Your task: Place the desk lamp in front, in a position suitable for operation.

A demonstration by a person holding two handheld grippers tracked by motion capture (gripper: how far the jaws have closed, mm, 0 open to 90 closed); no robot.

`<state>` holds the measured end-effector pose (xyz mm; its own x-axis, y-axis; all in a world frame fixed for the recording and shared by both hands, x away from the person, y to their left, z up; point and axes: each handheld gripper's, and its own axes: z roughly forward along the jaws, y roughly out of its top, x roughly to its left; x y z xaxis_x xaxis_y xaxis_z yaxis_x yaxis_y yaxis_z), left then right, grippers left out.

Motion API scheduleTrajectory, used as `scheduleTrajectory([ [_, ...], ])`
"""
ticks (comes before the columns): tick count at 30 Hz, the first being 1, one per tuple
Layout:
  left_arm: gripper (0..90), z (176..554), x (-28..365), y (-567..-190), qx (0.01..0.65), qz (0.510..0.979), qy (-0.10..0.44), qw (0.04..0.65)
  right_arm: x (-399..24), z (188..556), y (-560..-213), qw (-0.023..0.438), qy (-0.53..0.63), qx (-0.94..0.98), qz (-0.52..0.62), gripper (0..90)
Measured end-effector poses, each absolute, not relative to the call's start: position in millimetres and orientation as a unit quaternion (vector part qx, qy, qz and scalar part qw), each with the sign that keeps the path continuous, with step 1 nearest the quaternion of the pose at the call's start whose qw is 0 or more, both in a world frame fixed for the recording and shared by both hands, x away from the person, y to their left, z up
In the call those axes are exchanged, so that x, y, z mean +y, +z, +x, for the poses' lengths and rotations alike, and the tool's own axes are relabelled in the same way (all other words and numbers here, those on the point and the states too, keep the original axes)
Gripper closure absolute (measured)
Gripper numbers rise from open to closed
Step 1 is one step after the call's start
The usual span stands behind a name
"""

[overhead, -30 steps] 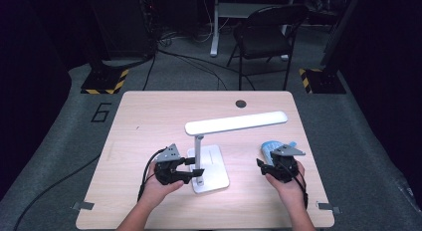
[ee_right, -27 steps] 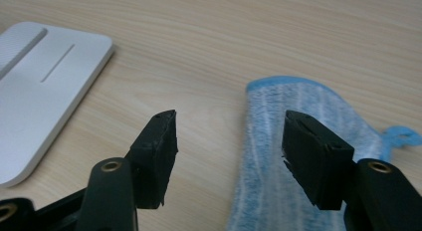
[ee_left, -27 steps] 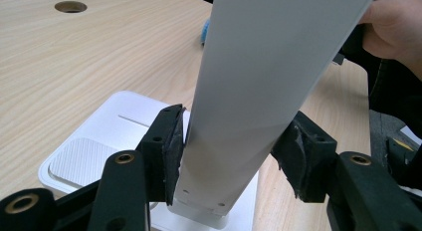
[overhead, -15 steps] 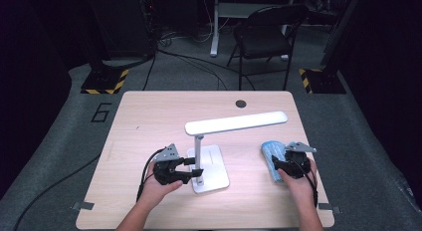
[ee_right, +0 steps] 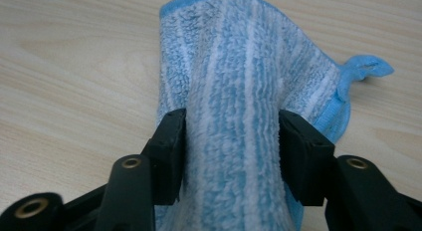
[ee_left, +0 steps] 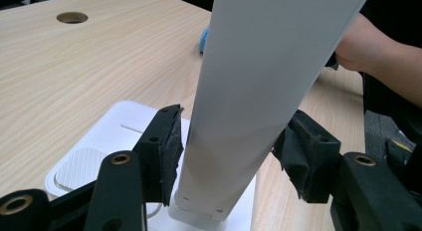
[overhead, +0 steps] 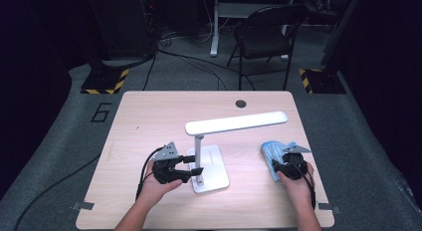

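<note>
On the pale wooden worktop (overhead: pixel 149 116) stands a white desk lamp with a flat square base, a slim upright post and a long bar-shaped head (overhead: pixel 201 156), and the work in hand looks like wiping it down with the blue-and-white striped fluffy microfibre cloth (overhead: pixel 271 154), which lies on the worktop well to the right of the lamp base. The left gripper (overhead: pixel 191 167) has its jaws set either side of the lamp post low down near the base, about half open; in the left gripper view the pads (ee_left: pixel 171 141) sit just beside the post (ee_left: pixel 249 91), and I cannot tell whether they actually press on it. The right gripper (overhead: pixel 283 167) has its jaws closed in on the cloth (ee_right: pixel 234 141), pinching a raised fold between the pads. So the steadying of the lamp and the pick-up of the cloth appear done or nearly so, while lifting the cloth and any wiping are yet to come. Compared with a second ago, the right hand has sunk onto the cloth and its jaws have just been closing around it from wide open; the left hand and lamp sit as before.
</note>
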<state>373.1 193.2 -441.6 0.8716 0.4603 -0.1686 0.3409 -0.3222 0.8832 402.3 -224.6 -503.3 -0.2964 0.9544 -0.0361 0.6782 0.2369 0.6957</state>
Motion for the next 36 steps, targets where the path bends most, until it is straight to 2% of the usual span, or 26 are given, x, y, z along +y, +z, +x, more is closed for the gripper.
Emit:
scheduleTrajectory([
  [6, 44.1, 374, 191, -433, 0.246, 0.804, 0.055, 0.539, -223, 401, -502, 0.233, 0.295, 0.750, 0.543, 61.2],
  [10, 43.2, 374, 189, -422, 0.238, 0.803, 0.059, 0.542, -223, 397, -502, 0.235, 0.307, 0.747, 0.541, 63.8],
  [21, 43.1, 374, 181, -402, 0.238, 0.809, 0.064, 0.534, -214, 391, -500, 0.228, 0.324, 0.752, 0.526, 64.6],
  [23, 48.3, 374, 181, -402, 0.237, 0.811, 0.072, 0.530, -211, 389, -499, 0.222, 0.328, 0.751, 0.529, 64.7],
  [25, 48.7, 373, 182, -402, 0.240, 0.810, 0.065, 0.531, -210, 387, -498, 0.220, 0.334, 0.755, 0.519, 64.7],
  [30, 49.3, 371, 182, -402, 0.236, 0.812, 0.077, 0.528, -196, 381, -495, 0.216, 0.342, 0.765, 0.502, 64.7],
  [36, 49.2, 369, 184, -402, 0.237, 0.811, 0.070, 0.530, -161, 372, -488, 0.190, 0.371, 0.785, 0.458, 64.7],
])
